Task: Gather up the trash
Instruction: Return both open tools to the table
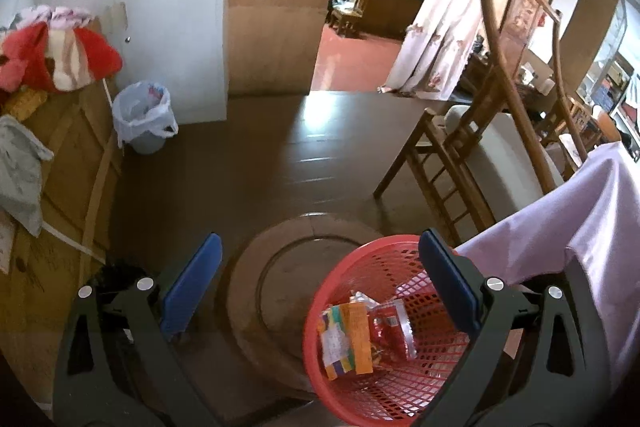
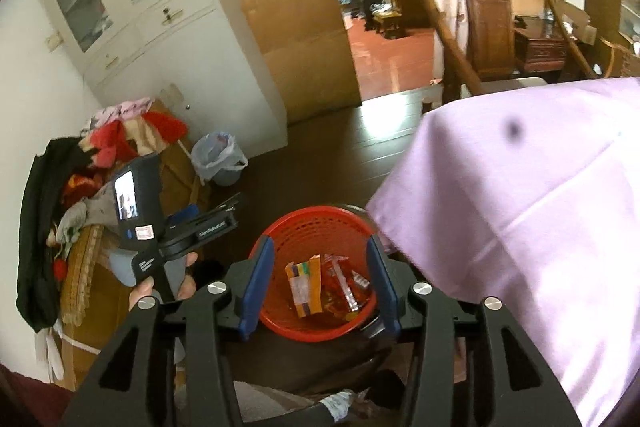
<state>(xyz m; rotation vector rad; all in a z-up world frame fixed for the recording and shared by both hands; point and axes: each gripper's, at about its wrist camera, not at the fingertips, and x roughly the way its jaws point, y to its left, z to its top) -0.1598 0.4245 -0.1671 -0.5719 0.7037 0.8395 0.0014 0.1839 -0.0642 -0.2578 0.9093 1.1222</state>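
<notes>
Right wrist view: red mesh basket [image 2: 316, 227] holds snack wrappers [image 2: 305, 285] — both hand-held grippers [image 2: 318, 285] [image 1: 320, 287] spread apart, empty.

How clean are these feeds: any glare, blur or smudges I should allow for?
Left wrist: glare streak on the dark floor, chair motion-blurred, strong fisheye bending at the edges. Right wrist: same floor glare by the doorway, a dark blurred spot showing over the purple cloth, possibly on the lens; red basket and its wrappers read sharply enough.
</notes>
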